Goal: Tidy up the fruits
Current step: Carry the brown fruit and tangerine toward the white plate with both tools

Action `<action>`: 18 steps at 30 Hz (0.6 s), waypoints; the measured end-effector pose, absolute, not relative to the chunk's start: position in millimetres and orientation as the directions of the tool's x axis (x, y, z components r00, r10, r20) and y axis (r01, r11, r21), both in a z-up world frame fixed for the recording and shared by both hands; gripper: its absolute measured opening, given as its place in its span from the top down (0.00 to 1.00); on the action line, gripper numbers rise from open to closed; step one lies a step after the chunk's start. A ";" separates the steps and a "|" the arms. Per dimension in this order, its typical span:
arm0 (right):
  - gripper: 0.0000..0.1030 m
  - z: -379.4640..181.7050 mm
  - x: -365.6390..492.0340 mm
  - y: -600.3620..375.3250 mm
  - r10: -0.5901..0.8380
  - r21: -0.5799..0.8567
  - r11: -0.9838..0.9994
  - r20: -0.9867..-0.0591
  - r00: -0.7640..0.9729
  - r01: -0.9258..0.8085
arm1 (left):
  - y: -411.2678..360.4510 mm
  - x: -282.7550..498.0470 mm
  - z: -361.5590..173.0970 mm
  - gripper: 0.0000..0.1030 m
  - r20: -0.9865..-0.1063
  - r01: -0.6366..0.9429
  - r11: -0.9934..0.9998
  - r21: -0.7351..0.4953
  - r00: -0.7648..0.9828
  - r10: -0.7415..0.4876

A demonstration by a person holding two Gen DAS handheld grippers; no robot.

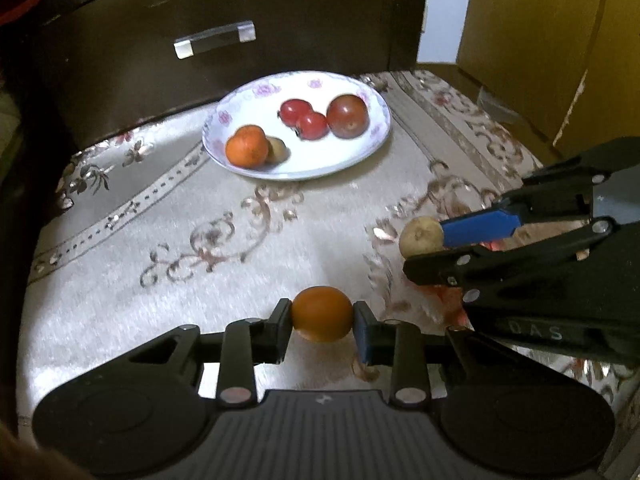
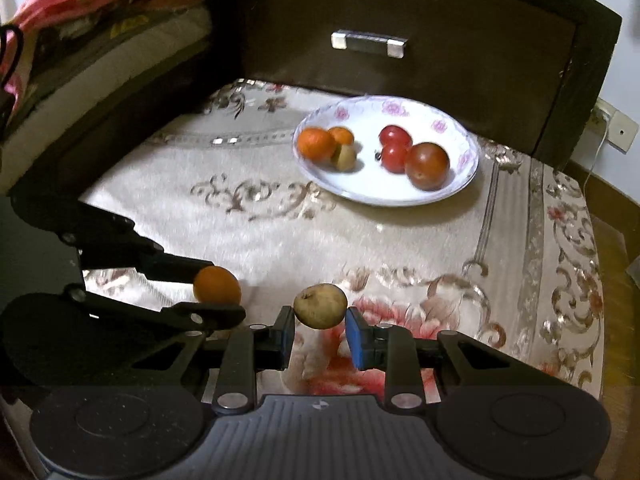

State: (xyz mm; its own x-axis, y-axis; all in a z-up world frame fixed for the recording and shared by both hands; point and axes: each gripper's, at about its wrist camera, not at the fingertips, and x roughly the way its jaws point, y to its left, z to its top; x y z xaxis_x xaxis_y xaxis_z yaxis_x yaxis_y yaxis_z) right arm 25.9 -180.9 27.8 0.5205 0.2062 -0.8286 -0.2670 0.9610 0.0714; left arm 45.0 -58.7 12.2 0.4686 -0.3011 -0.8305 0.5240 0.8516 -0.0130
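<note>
Orange fruit: a small round orange fruit (image 1: 322, 313) is sitting squeezed between the two fingers of the left gripper (image 1: 322, 322), up off the cloth
Left gripper: its black finger is pressing one side of the orange fruit and its blue pad is pressing the other side, so it is clamped tight on it
Brown fruit: a little brown-yellow fruit (image 2: 320, 306) with a tiny stem dent is being held in the right gripper (image 2: 320, 334)
Right gripper: its two blue pads are pinching the bottom part of the brown fruit, so it is clamped on it, and the fruit is hanging over a pink flower on the cloth
Side by side: both grippers are being held near each other at the near end of the table, the left one beside the right one, not touching
Plate: a white plate (image 2: 448, 118) with pink flowers on its rim is resting at the far end of the table, well apart from both grippers
On the plate: two orange fruits (image 2: 318, 143) and a small brown one are lying together on one side; two small red fruits (image 2: 395, 136) and one bigger dark red fruit (image 2: 427, 165) are lying together on the other side
Cloth: a shiny cream tablecloth (image 2: 248, 240) with swirly brown patterns is covering the table
Behind the plate: a dark wooden drawer (image 2: 460, 28) with a silver handle (image 2: 369, 44) is standing just behind the plate
</note>
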 end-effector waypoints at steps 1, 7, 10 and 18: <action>0.77 28.5 28.5 -182.2 0.208 0.077 0.962 -0.827 0.522 -0.261 | -58.8 47.8 13.4 0.63 -0.828 0.522 0.853 -0.014 0.472 -0.302; 0.77 32.5 41.8 -186.4 0.208 0.090 0.968 -0.816 0.540 -0.236 | -59.7 63.3 18.1 0.63 -0.817 0.509 0.861 -0.021 0.487 -0.308; 0.76 34.3 48.6 -188.3 0.205 0.092 0.970 -0.811 0.547 -0.227 | -61.5 70.9 19.6 0.63 -0.813 0.507 0.862 -0.016 0.496 -0.307; 0.75 38.0 74.8 -197.2 0.181 0.079 0.977 -0.798 0.574 -0.199 | -73.6 103.0 26.4 0.63 -0.787 0.495 0.869 0.008 0.539 -0.300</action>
